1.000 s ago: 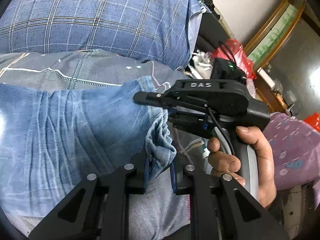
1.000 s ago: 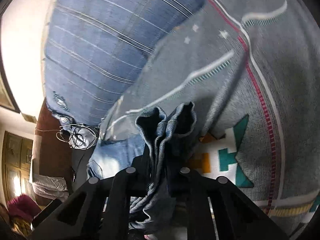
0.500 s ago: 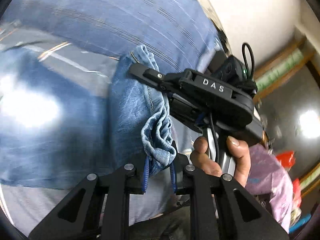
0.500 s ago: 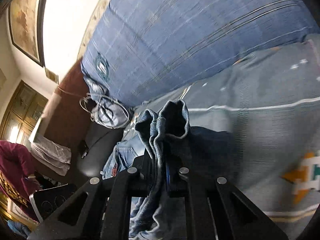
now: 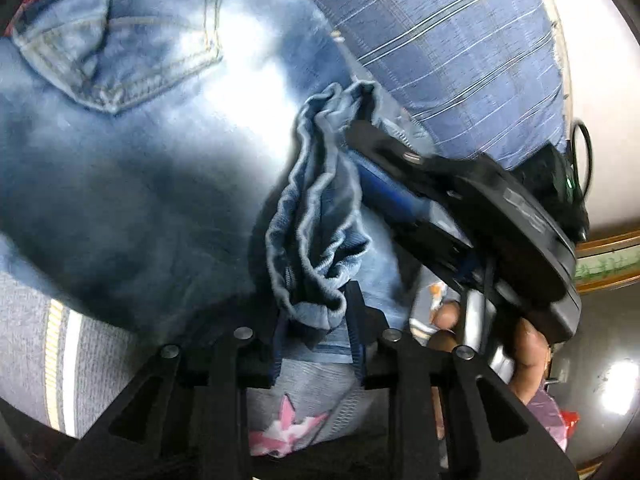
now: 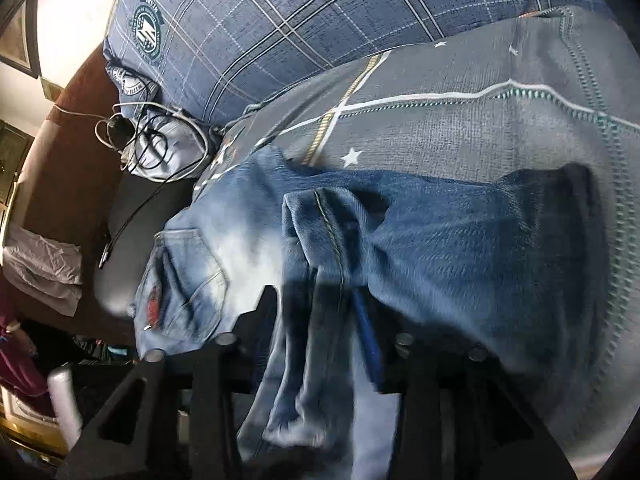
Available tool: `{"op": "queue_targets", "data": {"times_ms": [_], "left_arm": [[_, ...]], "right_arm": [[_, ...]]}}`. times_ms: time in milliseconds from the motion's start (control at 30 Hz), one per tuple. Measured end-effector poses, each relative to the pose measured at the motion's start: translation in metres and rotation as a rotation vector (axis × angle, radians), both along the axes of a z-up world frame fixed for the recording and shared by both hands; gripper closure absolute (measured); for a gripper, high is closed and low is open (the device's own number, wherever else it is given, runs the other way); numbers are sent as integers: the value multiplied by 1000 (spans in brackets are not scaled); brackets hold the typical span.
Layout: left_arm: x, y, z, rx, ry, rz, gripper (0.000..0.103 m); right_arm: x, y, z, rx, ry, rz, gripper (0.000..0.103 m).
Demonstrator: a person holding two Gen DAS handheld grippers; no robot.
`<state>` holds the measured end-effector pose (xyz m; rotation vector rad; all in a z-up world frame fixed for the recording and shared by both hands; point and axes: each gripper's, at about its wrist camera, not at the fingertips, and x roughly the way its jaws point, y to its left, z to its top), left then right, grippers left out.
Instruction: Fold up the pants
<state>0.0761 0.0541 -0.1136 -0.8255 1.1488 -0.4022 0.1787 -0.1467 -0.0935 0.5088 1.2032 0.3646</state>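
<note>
The blue jeans [image 5: 132, 168] lie on a grey patterned bedspread [image 6: 460, 120], back pocket up. My left gripper [image 5: 318, 312] is shut on a bunched hem of a jeans leg, held over the seat of the jeans. My right gripper [image 6: 332, 304] is shut on the other bunched part of the leg and also shows in the left wrist view [image 5: 360, 136], close beside the left one. In the right wrist view the jeans [image 6: 440, 240] are doubled over, the leg lying toward the pocket end [image 6: 188, 264].
A blue plaid pillow [image 6: 280, 24] lies at the bed's head. A tangle of cables [image 6: 148, 136] sits left of it, beside a brown headboard [image 6: 68, 168]. A wall and wooden trim [image 5: 600, 248] stand at the right.
Both grippers have carried the leg hems across the bed toward the waist end. The back pocket has come into view under them, and the jeans now lie doubled.
</note>
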Motion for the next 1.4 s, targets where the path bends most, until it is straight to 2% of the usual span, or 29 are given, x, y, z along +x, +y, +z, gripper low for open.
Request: {"op": "queue_targets", "data": {"times_ms": [67,100,167,267,300,333,400,433,467,533,600,667,700,733,767,800,867,900,967,1033,1100,1133,1200,1233,1267,1300,1333,1400], "left_arm": [[-8,2,15,6,-57,15,49],[-13,2,23,21,-92,24,46],[-20,0,37,75,-149,38,45],[-20,-4,41,136,-177,41,43],[-8,-5,36,165,-174,45,42],[-2,-4,32,198,-163,46,42],[8,-6,18,213,-127,45,43],[9,-4,14,205,-115,48,44],[10,-6,11,214,-110,43,60],[13,-16,10,313,-112,8,81],[12,-22,11,383,-128,-10,87],[9,-24,15,450,-136,-13,92],[7,-22,18,473,-140,-1,94],[4,-21,20,496,-147,17,102],[3,-20,22,545,-155,41,102],[2,-18,22,557,-157,50,102],[7,-10,11,463,-117,37,102],[8,-9,10,456,-111,40,102],[7,-13,12,487,-127,34,102],[5,-17,16,490,-140,22,102],[4,-16,19,479,-151,15,102],[4,-13,22,469,-156,12,102],[2,-6,33,397,-188,14,94],[-1,0,40,351,-211,23,76],[-5,9,50,304,-241,48,50],[-7,15,56,279,-264,72,41],[-11,23,63,250,-295,108,32],[-19,47,74,206,-339,173,30]], "right_arm": [[-11,-12,29,91,-98,-13,46],[-17,-18,41,111,-135,-21,45],[-31,-35,64,131,-211,-37,45],[-44,-59,73,89,-231,-85,45],[-48,-68,70,78,-220,-106,45],[-51,-71,66,68,-207,-125,47],[-63,-87,51,52,-148,-147,65],[-70,-87,41,49,-115,-142,79],[-75,-87,37,49,-102,-130,86],[-83,-74,27,16,-80,-78,88],[-82,-61,12,-77,-21,-48,88],[-81,-51,-2,-106,34,-18,89],[-83,-47,1,-124,21,2,89],[-85,-45,10,-126,-19,15,87],[-86,-46,20,-106,-62,16,85],[-85,-46,31,-84,-107,7,85],[-76,-54,47,-78,-168,-33,79],[-69,-59,49,-90,-176,-57,78],[-49,-68,45,-135,-178,-127,78],[-29,-71,24,-181,-137,-138,78],[-19,-68,1,-181,-59,-146,84],[-22,-67,2,-170,-70,-160,83],[-26,-60,17,-165,-94,-156,80],[-31,-58,30,-136,-125,-155,76],[-38,-53,48,-84,-179,-150,58],[-43,-49,60,-46,-226,-140,46],[-53,-42,74,-7,-303,-115,31],[-60,-34,81,-1,-345,-95,31]]}}
